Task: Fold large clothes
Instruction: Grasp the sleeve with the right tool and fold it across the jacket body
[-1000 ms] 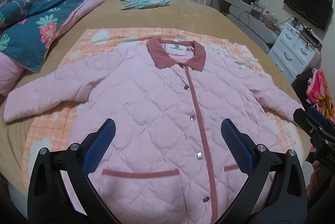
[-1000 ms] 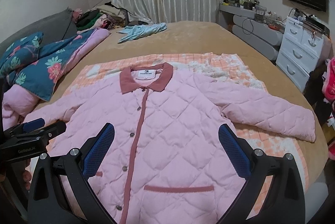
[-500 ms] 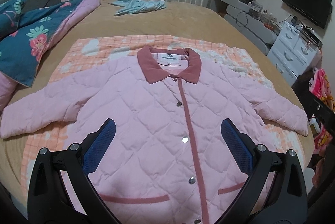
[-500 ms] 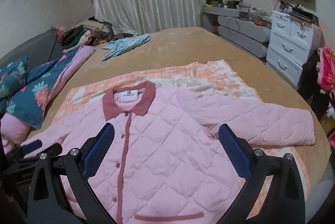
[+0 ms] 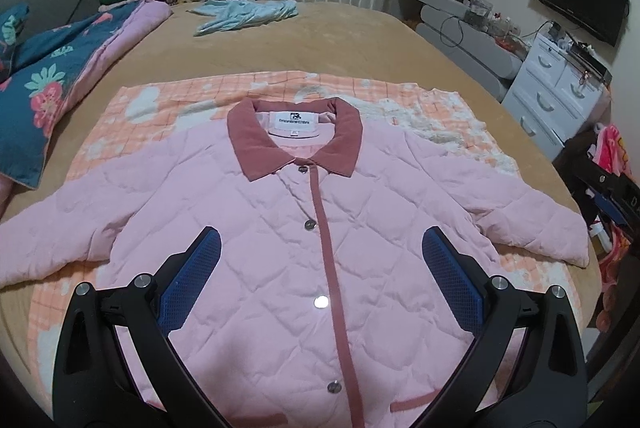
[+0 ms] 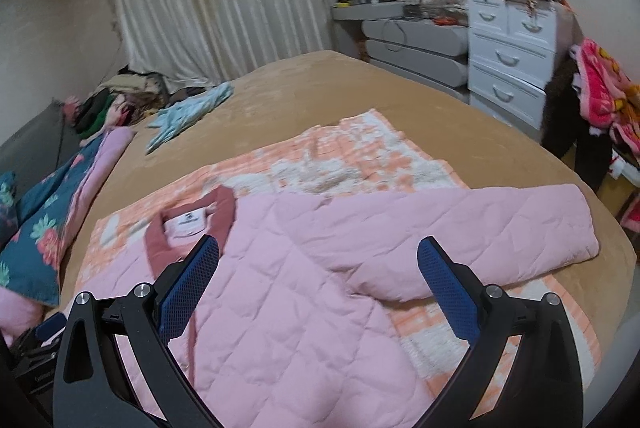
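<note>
While both tongs hang released and empty, the left gripper (image 5: 320,268) spread wide over the buttoned front and the right gripper (image 6: 318,276) over the shoulder and right sleeve (image 6: 480,228), a pink quilted jacket (image 5: 280,228) lies face up and unfolded on an orange checked blanket (image 5: 160,99) toward the near edge of the bed (image 5: 340,43). Puffy diamond stitching, a smooth dusty-rose collar (image 5: 256,143) and metal snaps suggest springy, slippery bulk; a shallow pinch could catch only the top layer, letting a sleeve fold slide open or dragging the blanket along.
</note>
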